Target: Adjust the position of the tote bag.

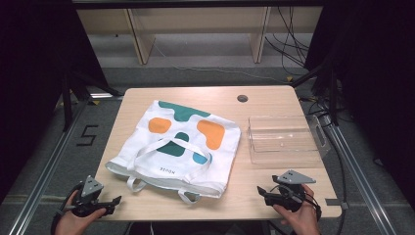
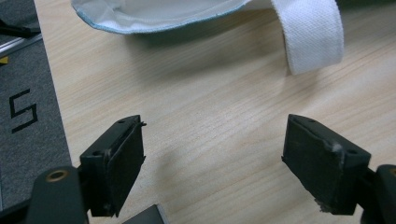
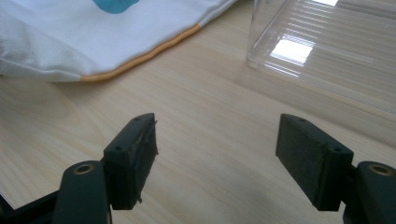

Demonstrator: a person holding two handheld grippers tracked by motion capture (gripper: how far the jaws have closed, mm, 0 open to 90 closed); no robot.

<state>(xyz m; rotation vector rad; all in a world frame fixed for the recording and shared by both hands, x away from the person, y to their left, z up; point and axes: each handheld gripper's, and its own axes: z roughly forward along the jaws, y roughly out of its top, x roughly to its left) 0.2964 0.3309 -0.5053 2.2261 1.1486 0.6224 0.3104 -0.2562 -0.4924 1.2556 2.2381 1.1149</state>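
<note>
A white tote bag (image 1: 181, 144) with orange, green and blue patches lies flat in the middle of the wooden table (image 1: 264, 100), its two white handles toward the near edge. My left gripper (image 1: 116, 200) rests at the table's near left corner, open and empty. In the left gripper view a bag handle (image 2: 310, 35) and the bag's mouth (image 2: 154, 16) lie just beyond the open left gripper (image 2: 212, 161). My right gripper (image 1: 262, 192) sits near the front right, open, pointing at the bag. Beyond the open right gripper (image 3: 217, 161), the right gripper view shows the bag's orange-trimmed edge (image 3: 140, 56).
A clear plastic tray (image 1: 284, 139) (image 3: 322, 46) stands empty on the right of the table, just beyond my right gripper. A round cable hole (image 1: 242, 98) is near the far edge. Metal rails run along both sides of the table on the floor.
</note>
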